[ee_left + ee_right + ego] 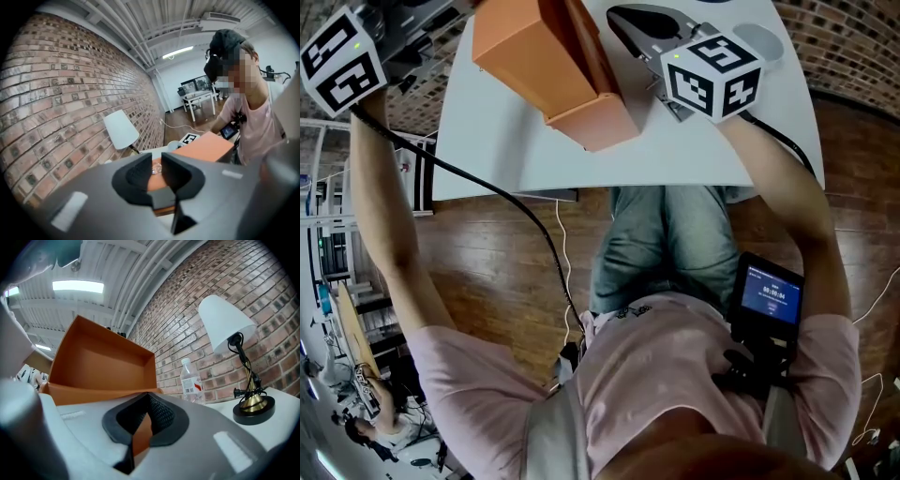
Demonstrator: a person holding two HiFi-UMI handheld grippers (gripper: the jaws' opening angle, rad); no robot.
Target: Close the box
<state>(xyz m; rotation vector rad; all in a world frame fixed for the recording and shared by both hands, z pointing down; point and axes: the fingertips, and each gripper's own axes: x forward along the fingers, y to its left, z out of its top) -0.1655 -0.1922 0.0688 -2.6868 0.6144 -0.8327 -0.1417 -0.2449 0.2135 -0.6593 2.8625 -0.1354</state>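
One orange box [546,58], lid raised, toward the white table's [703,150] left and near edges. Two grippers, both closed on nothing: left gripper [157,169] past the table's left edge, right gripper [149,416] just beside the box. Beyond, one lamp [227,326], one bottle [191,379]; bare table at near right.

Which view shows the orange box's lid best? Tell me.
The right gripper view: the lid stands raised, its inside facing the camera. The head view shows the box from above, cut by the top edge; the left gripper view only an orange outer face.
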